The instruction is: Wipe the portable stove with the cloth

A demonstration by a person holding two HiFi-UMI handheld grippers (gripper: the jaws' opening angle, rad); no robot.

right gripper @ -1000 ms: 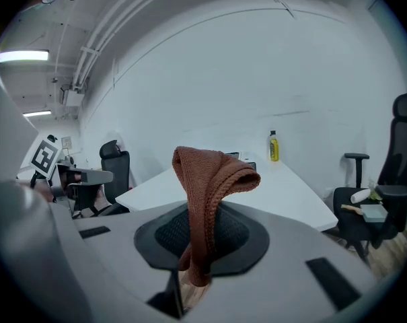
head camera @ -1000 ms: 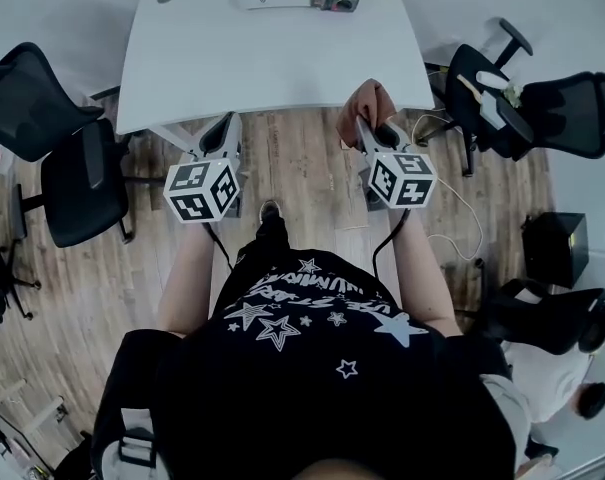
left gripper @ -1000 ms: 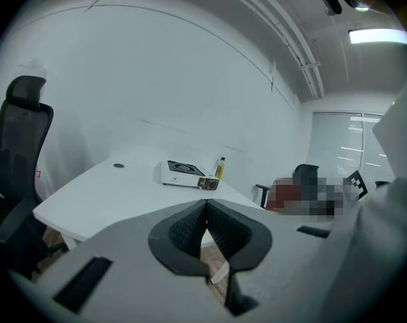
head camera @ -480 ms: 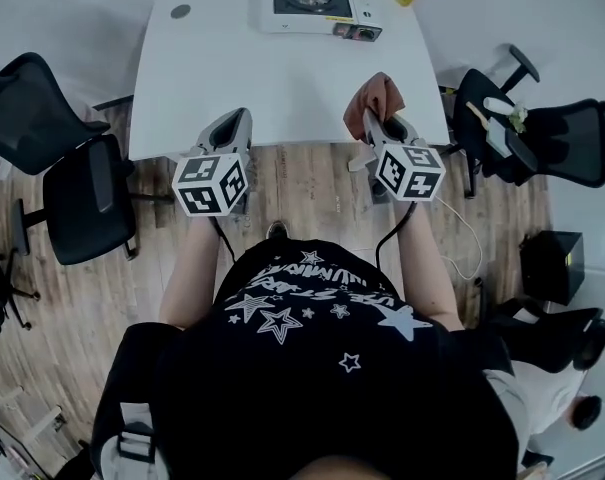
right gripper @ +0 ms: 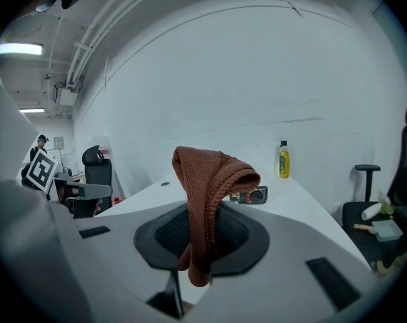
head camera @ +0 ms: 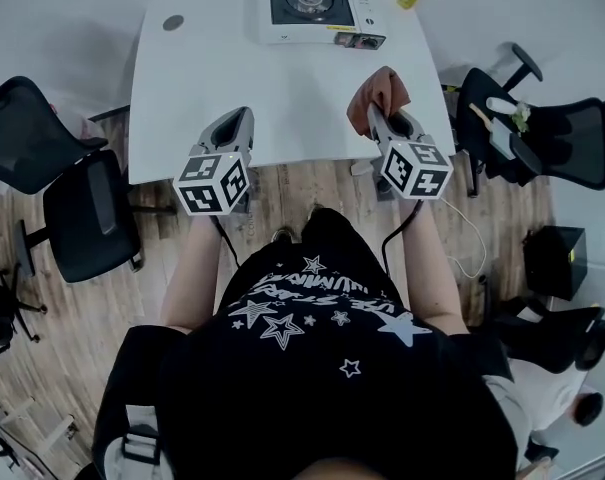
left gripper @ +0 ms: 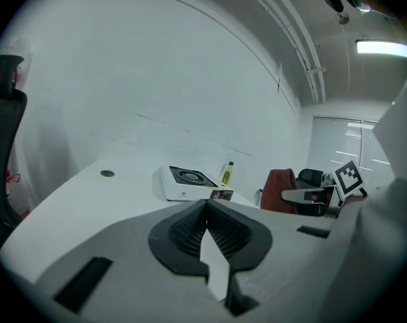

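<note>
Clamping the cloth [head camera: 380, 90], right tongs [head camera: 375, 114] have advanced toward the stove [head camera: 310, 6]; left tongs [head camera: 244, 118] stay closed, empty.

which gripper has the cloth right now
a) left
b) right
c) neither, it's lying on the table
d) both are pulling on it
B: the right gripper has its jaws shut on the brown cloth, which sticks up from between them, while the left gripper has its jaws together with nothing between them.
</note>
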